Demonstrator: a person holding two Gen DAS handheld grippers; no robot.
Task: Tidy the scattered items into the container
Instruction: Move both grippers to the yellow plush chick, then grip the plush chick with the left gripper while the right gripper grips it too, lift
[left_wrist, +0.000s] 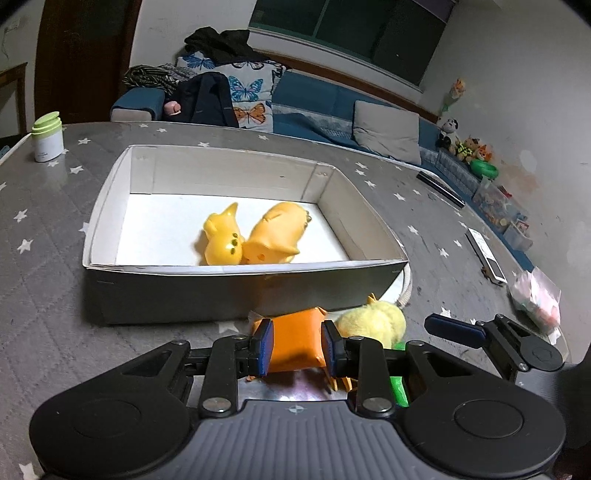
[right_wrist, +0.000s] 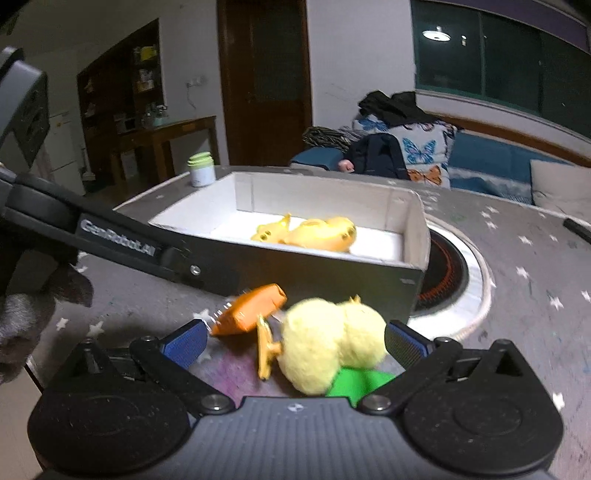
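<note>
Left claw (left_wrist: 297, 345): closed on the orange toy (left_wrist: 295, 343), both blue pads pressed to its flanks, the toy at or just above the surface (left_wrist: 55, 258); which cannot be told. Right claw (right_wrist: 293, 341): spread wide, gripping nothing, with the yellow plush chick (right_wrist: 328, 341) lying between its fingers, its long axis running roughly across the gap. A green piece (right_wrist: 356, 382) shows beneath the chick. The right claw is the nearer one to the chick. Directly beyond both, just past the toys, stands the box (left_wrist: 166, 291), near wall facing the claws. Inside it lie two yellow-orange rubber figures (left_wrist: 255, 236), touching one another. Judgement: the orange toy must clear that near wall to go in.
</note>
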